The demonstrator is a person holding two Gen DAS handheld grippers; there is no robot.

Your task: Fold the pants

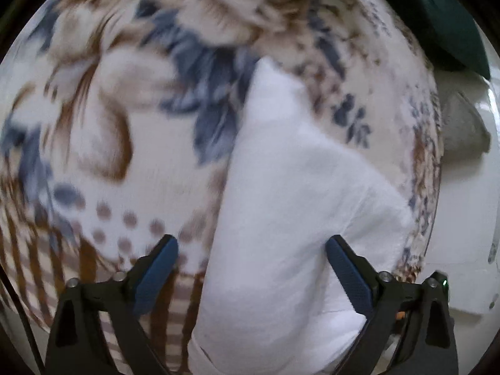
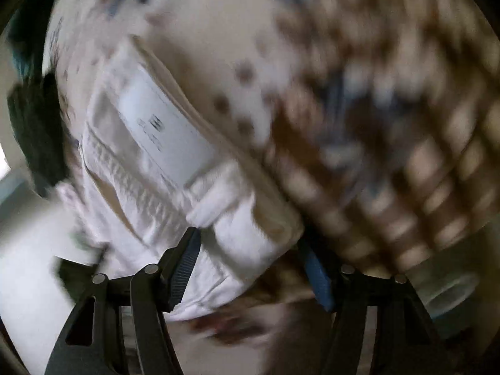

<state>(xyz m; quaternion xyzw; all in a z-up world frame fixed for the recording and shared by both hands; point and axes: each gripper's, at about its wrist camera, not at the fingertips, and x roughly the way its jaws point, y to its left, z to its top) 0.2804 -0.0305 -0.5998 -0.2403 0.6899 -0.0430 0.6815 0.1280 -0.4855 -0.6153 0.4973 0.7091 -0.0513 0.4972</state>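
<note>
White pants lie on a patterned bedspread with blue and brown flowers. In the left wrist view a long white leg runs from the bottom up to the middle. My left gripper is open, its blue pads either side of the fabric, just above it. In the right wrist view the waistband end of the pants shows, with a white label and a belt loop. My right gripper is open around the folded waistband edge. The view is blurred.
A dark green cloth lies at the far right edge of the bed, with a grey cloth below it. The bed's right edge drops to a white floor. Dark fabric sits left of the pants.
</note>
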